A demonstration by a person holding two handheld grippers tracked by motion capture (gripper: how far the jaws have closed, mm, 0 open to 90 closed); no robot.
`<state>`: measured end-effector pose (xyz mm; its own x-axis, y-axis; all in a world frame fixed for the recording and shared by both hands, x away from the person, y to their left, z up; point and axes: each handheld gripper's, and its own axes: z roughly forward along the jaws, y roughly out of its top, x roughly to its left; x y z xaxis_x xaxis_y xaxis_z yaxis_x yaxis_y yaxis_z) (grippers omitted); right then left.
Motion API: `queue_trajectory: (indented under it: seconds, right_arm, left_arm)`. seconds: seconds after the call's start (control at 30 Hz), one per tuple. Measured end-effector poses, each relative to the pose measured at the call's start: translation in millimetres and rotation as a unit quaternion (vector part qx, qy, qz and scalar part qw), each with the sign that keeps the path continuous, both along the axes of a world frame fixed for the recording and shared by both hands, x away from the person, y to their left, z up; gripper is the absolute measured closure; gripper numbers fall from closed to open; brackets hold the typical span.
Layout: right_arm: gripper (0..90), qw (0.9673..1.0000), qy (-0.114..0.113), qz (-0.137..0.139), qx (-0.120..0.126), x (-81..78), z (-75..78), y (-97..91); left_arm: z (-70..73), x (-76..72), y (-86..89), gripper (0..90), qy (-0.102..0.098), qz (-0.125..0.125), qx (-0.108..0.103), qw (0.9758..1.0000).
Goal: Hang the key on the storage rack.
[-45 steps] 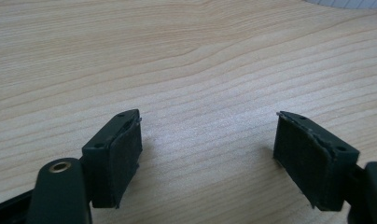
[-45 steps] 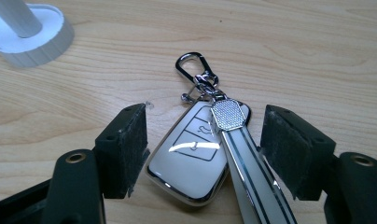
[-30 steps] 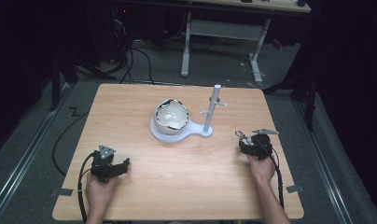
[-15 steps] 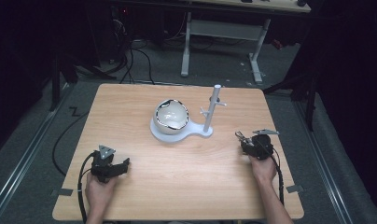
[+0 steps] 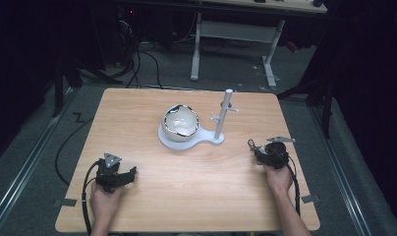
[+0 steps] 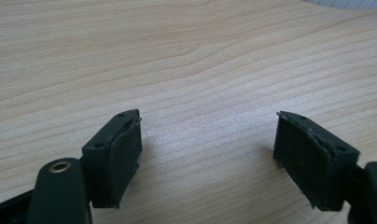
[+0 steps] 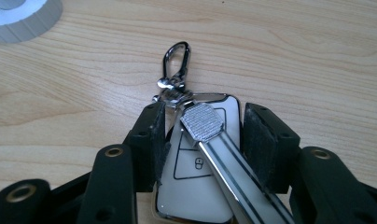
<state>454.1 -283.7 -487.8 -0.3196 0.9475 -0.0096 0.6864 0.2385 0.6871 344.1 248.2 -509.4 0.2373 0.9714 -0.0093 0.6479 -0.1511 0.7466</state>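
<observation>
A white car key fob [image 7: 196, 182] with a silver strap and a metal clip [image 7: 176, 60] lies on the wooden table [image 5: 186, 196] at the right. My right gripper [image 7: 203, 140] has just been closing and is shut on the fob, a pad pressing on each side. In the high view the right gripper [image 5: 255, 150] points left, toward the stand. At the front left, my left gripper [image 5: 130, 173] rests low over the table. Its jaws are open in the left gripper view, with the left gripper [image 6: 207, 154] over bare wood.
A white stand base [image 5: 206, 140] sits at the table's middle, carrying a white bowl [image 5: 181, 123] and an upright post [image 5: 225, 114] with small pegs. The base's edge [image 7: 23, 23] lies beyond the clip. Cables trail off the table's front.
The right gripper's jaws have drawn in around the key fob. Both hands have kept their places.
</observation>
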Motion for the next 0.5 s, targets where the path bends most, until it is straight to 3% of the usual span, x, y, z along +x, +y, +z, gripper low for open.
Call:
queue_trajectory:
  seconds: [0.5]
  right_arm:
    - [51.3,0.9997,-0.020,0.006,0.014,-6.1,1.2,-3.1]
  left_arm:
    - [0.0,0.0,0.0,23.8,0.000,0.000,0.000,1.0000]
